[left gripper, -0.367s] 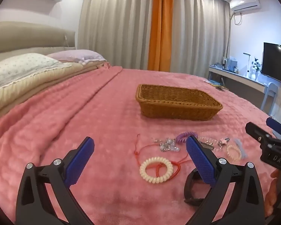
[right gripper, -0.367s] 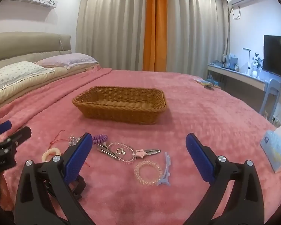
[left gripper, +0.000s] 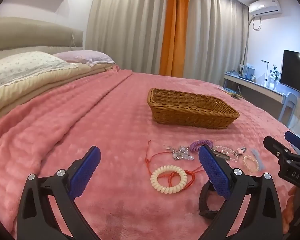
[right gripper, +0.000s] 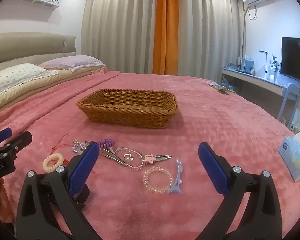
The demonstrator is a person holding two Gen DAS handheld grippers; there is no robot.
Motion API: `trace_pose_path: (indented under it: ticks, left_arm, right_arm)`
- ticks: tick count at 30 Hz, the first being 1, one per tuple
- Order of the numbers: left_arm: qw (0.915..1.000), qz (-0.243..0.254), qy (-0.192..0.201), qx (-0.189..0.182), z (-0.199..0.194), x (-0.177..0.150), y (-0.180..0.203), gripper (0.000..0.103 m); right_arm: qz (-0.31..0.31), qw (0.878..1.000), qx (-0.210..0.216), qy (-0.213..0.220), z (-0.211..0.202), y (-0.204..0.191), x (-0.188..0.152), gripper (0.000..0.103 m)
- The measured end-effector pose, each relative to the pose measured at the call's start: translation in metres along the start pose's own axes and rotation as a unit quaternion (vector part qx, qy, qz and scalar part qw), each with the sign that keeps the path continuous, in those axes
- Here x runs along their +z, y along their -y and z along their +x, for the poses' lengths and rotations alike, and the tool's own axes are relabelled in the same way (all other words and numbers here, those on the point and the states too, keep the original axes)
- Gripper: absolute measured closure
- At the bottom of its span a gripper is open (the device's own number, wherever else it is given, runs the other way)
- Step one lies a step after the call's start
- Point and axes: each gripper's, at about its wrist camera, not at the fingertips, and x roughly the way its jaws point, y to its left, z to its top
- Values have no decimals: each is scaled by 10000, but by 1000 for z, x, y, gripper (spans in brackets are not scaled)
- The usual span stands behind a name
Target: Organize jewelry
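Nothing moved; wicker basket [right gripper: 128, 108] seemingly empty.

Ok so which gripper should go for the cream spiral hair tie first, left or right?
Probably the left. The cream spiral hair tie lies between the left gripper's open jaws in its own view, while in the right wrist view it sits off to the left, outside the open right gripper.

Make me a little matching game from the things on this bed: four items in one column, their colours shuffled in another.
Things:
1. wicker basket
2. coiled hair tie beside the red cord
3. coiled hair tie nearest the basket
4. star on the hair clip

Colours:
A. purple
B. pink
C. brown
D. cream

Pairs: 1-C, 2-D, 3-A, 4-B
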Motion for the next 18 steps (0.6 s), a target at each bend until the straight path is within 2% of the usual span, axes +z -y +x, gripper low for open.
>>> trace_pose_path:
  ticks: [8,9,18]
  left_arm:
    - [10000,-4,-27,-21,4,-3,-10,8]
    - [10000,22,-24,-5,1,-2,-1,8]
    - [10000,0,-94,-13,6,-5,-1,7]
  right_arm:
    - [-24,10000,24,38,-7,-9,2,8]
    - [-11,10000,29,30,-7,-9,2,8]
    - [43,10000,58,-2,-4,-6,1,8]
